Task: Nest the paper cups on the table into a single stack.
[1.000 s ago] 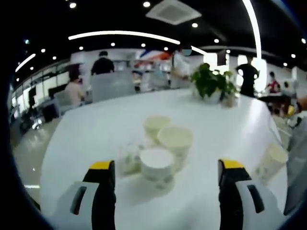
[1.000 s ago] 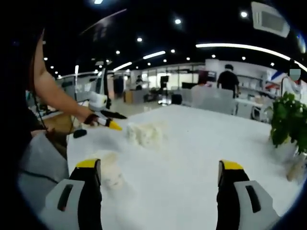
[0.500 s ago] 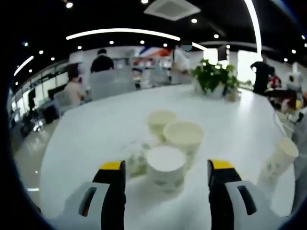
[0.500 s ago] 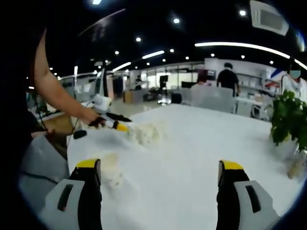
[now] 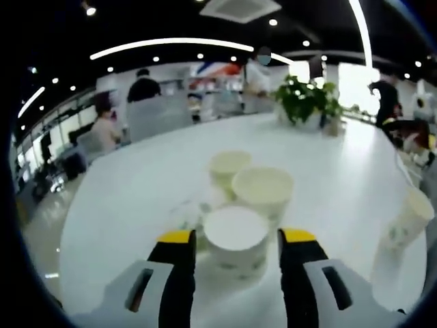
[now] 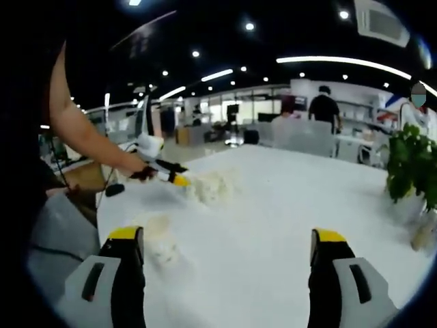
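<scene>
Closing in on the nearest paper cup (image 5: pixel 236 239) with left gripper (image 5: pixel 237 236) jaws spread astride it, right gripper (image 6: pixel 229 236) gaping idle, needing a squeeze next.

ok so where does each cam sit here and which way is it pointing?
Left gripper view: rides on the left gripper, low over the white table, facing the cluster of paper cups; its jaws flank the nearest cup.
Right gripper view: rides on the right gripper, jaws wide apart, looking across the table at the person's arm reaching to the cups.
Shared: table, cup cluster, potted plant, left gripper.
</scene>
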